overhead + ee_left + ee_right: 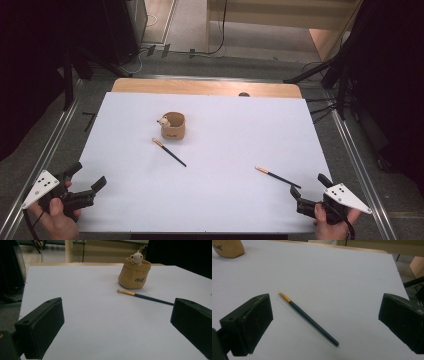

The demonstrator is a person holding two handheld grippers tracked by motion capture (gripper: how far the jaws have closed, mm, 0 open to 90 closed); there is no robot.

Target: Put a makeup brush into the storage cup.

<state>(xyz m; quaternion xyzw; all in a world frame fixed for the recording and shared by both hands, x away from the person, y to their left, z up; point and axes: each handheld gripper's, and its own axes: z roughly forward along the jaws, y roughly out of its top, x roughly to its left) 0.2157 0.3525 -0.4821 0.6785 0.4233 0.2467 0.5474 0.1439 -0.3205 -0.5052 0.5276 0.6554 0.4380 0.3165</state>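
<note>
Both of my grippers sit lowest in the high view: my left gripper (85, 186) at the lower left corner of the white surface (220, 200), my right gripper (305, 192) at the lower right. Each has its jaws spread wide with nothing between them, and neither touches anything on the surface.

Items noted: a tan pouch-shaped holder (173, 126) stands upright in the upper middle of the high view, with a small white bear figure (163, 121) on its rim. One paintbrush (169, 152) lies flat just below and in front of the holder, near it but apart, bristle end toward the holder. A second paintbrush (277, 177) lies flat at the lower right, bristle end toward the left of the frame, handle end close to my right jaws. In the right gripper view this second paintbrush (308, 318) lies diagonally between the two jaws, ahead of them.

Assessment: the work appears to be collecting the brushes into the holder, and is not yet begun. The right-hand brush is the nearer pick. I should lower the right jaws so they straddle the handle crosswise near its middle, close squarely so the thin shaft does not roll, then lift clear before tilting it upright over the holder's mouth.
</note>
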